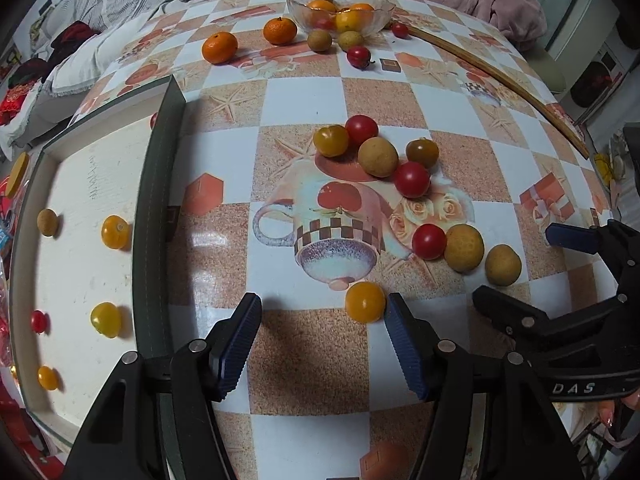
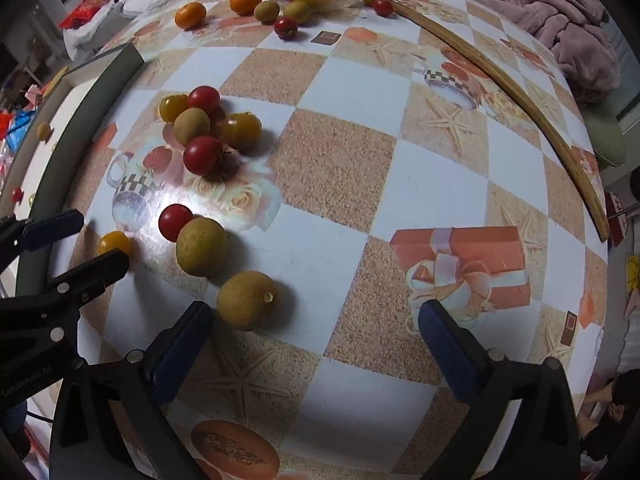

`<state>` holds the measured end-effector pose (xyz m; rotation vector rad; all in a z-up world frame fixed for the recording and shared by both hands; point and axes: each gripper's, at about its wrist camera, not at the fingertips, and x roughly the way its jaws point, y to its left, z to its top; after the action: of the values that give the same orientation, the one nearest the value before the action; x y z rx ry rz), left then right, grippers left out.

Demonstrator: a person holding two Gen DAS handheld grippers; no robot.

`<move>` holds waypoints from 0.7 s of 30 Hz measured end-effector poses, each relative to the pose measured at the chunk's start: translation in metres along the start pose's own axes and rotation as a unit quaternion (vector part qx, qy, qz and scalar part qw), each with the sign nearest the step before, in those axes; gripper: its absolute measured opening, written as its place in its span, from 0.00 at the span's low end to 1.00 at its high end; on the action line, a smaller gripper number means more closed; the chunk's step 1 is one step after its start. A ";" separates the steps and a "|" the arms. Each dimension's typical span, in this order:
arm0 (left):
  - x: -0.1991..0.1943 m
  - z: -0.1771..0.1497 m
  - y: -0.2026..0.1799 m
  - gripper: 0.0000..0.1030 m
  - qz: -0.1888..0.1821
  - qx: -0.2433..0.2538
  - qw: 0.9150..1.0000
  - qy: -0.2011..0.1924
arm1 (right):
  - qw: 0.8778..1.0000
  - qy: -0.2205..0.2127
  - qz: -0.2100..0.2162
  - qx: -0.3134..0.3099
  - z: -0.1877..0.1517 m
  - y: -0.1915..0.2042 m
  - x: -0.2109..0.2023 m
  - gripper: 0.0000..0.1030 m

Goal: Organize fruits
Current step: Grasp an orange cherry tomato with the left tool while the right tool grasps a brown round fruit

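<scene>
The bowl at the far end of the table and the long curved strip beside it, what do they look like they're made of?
The bowl looks like clear glass, though it could be clear plastic: the oranges show through its glossy wall. The strip looks like wood or bamboo: tan, matte, with a darker edge, lying flat on the table.

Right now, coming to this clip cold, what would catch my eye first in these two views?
The loose scatter of small red, yellow and tan fruits on the checked tablecloth stands out, with the left gripper open around a yellow cherry tomato. The right gripper stands wide open beside a tan longan. At the far edge sits a glass bowl of oranges, and a white tray on the left holds a few spaced fruits.
</scene>
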<state>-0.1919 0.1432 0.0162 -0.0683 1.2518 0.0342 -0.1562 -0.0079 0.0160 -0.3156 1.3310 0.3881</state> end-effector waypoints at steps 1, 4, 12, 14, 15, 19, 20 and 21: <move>0.003 0.000 -0.001 0.63 0.005 0.002 1.000 0.002 | 1.000 -0.003 -0.004 -0.004 -0.001 0.001 0.000 1.00; 0.004 0.001 -0.004 0.63 0.012 0.007 1.000 0.000 | 1.000 -0.001 -0.002 -0.002 -0.002 0.001 0.000 1.00; 0.004 0.004 -0.005 0.63 0.014 0.011 1.000 -0.002 | 1.000 0.005 0.001 -0.015 0.007 0.004 0.002 0.95; 0.004 0.004 -0.006 0.61 0.016 0.013 1.000 -0.002 | 1.000 -0.005 0.004 -0.024 0.009 0.006 -0.003 0.77; 0.004 0.005 -0.007 0.55 0.010 0.014 1.000 -0.001 | 1.000 -0.009 0.005 -0.029 0.009 0.008 -0.006 0.71; 0.002 0.005 -0.016 0.29 0.001 0.028 1.000 0.000 | 0.999 -0.015 0.015 -0.047 0.012 0.015 -0.012 0.29; 0.001 0.005 -0.017 0.24 -0.002 0.032 0.999 0.001 | 0.999 -0.013 0.018 -0.046 0.012 0.014 -0.012 0.29; 0.001 0.006 -0.018 0.20 -0.010 0.033 0.999 0.003 | 0.999 -0.011 0.025 -0.041 0.013 0.012 -0.013 0.29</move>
<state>-0.1849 0.1255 0.0179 -0.0235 1.2576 -0.0250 -0.1531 0.0074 0.0308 -0.3454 1.3055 0.4868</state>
